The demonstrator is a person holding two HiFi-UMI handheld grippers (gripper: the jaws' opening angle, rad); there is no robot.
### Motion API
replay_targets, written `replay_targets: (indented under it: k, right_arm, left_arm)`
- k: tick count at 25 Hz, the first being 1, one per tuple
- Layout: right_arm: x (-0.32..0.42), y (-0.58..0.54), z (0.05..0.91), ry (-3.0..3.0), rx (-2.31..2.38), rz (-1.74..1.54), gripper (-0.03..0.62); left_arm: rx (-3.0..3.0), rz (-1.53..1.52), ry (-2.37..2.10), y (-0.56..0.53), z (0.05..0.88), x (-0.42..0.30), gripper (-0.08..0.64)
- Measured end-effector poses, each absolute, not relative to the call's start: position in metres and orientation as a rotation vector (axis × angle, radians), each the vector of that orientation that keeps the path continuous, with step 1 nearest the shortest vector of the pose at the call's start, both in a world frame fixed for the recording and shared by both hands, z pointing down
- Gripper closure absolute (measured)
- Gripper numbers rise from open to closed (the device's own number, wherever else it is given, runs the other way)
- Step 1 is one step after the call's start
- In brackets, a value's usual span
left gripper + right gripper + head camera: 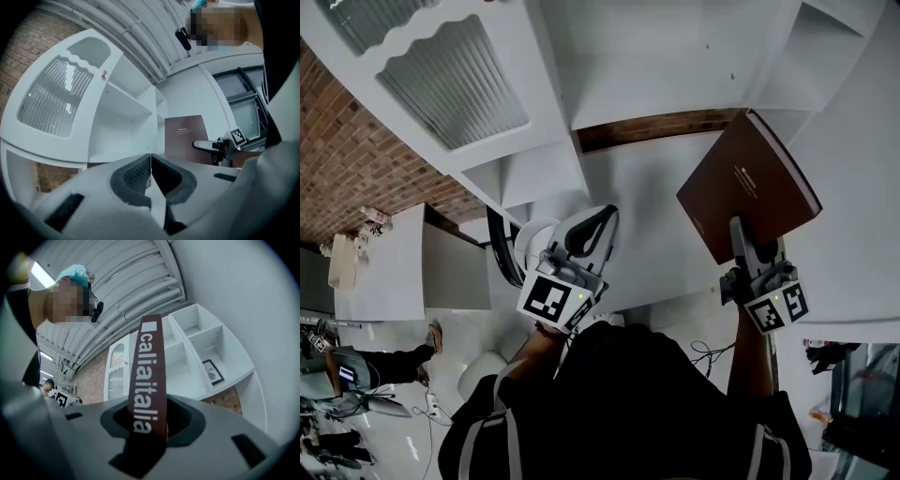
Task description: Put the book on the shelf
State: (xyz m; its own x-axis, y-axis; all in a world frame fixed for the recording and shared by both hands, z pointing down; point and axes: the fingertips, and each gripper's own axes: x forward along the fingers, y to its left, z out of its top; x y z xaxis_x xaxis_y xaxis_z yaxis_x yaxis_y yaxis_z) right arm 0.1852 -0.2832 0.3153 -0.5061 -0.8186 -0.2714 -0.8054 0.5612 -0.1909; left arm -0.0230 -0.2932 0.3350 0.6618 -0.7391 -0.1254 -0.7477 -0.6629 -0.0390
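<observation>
A dark brown book (748, 183) is held up in front of the white shelf unit (656, 56), with my right gripper (741, 234) shut on its lower edge. In the right gripper view its spine (149, 376), printed with white letters, stands upright between the jaws of the right gripper (150, 423). My left gripper (602, 220) is raised to the left of the book with its jaws shut and nothing between them. In the left gripper view the pads (138, 173) of my left gripper (151, 171) meet, and the book (185, 138) shows beyond them, before the open shelf compartments (126, 108).
A cabinet door with ribbed glass (455, 80) stands open at the shelf's left. A framed picture (213, 371) stands in a lower right compartment. Brick wall (347, 159) lies behind. A person (356, 370) sits at lower left, and cables lie on the floor (708, 354).
</observation>
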Motion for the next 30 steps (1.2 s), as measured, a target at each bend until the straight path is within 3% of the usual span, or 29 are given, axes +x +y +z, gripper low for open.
replay_targets:
  k: [30]
  right_arm:
    - [0.165, -0.372, 0.224, 2.469, -1.371, 0.277, 0.440]
  left_arm:
    - [-2.663, 0.159, 1.159, -0.368, 0.277, 0.015, 0.540]
